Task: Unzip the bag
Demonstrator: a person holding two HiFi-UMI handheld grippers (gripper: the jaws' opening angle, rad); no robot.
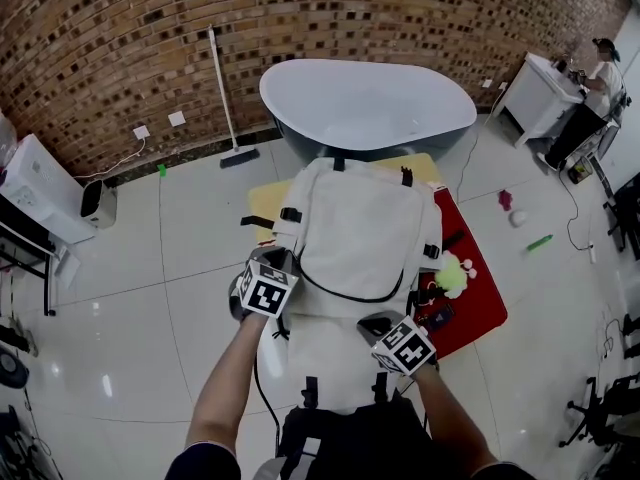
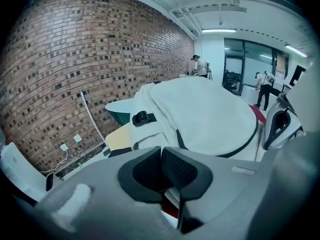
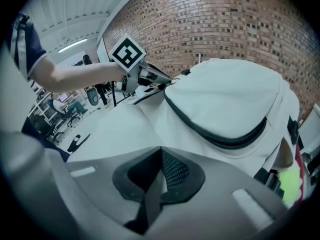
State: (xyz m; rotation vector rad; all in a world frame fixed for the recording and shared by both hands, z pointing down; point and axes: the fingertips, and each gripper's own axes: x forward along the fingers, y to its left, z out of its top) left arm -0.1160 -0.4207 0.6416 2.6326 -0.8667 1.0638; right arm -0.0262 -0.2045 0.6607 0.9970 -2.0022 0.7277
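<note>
Clearly the left gripper [image 1: 284,266] is nearer: its jaws are pressed together at the left end of the dark zip [image 1: 350,299], which curves rightwards across the white backpack [image 1: 360,223] lying on the table [image 1: 262,200]. The right gripper [image 1: 378,325] pinches what looks like a pale strip at the backpack's near edge.

Navy short sleeves [image 1: 205,460]. At the bag's [image 1: 360,228] near end, the left claw [image 2: 161,154] and right claw [image 3: 161,156] have grey shells, black cross-hatched pads [image 2: 179,171] and white cubes [image 1: 266,290] bearing black square markers.
</note>
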